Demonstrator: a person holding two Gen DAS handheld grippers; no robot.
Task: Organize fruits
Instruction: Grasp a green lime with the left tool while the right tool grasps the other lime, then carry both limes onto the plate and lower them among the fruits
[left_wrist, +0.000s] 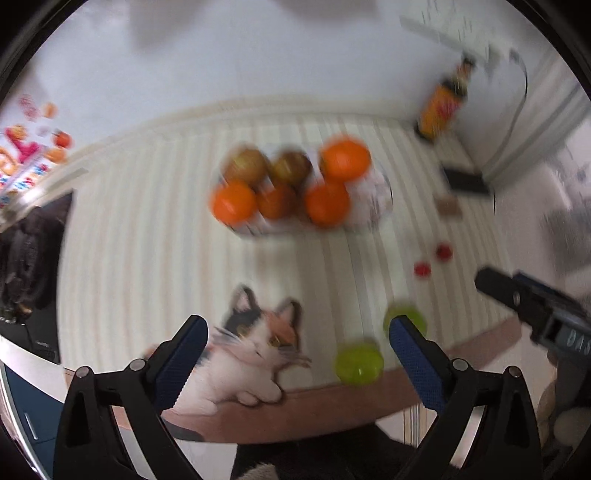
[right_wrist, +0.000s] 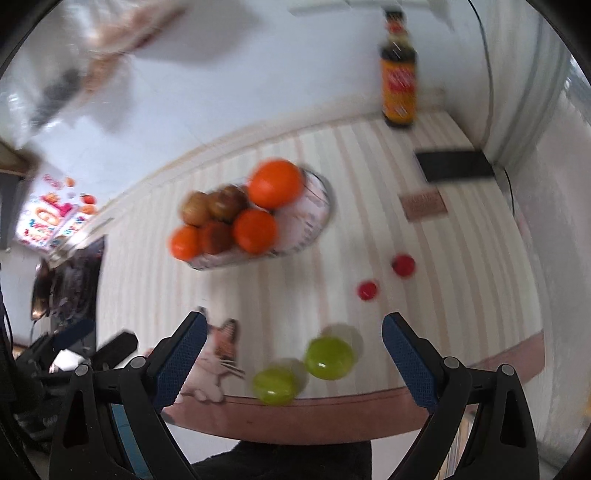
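Both views are motion-blurred. The left hand-held gripper (left_wrist: 295, 354) stands spread wide with nothing between its pads, above the striped counter (left_wrist: 147, 240). The right hand-held gripper (right_wrist: 291, 350) is likewise released. Oranges (right_wrist: 275, 182) fill a bowl (right_wrist: 317, 218) at frame centre; two green fruits (right_wrist: 328, 358) lie near the counter's lower edge, two small red ones (right_wrist: 403, 264) to the right.

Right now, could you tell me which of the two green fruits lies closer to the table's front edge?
The left green fruit; the other sits further in.
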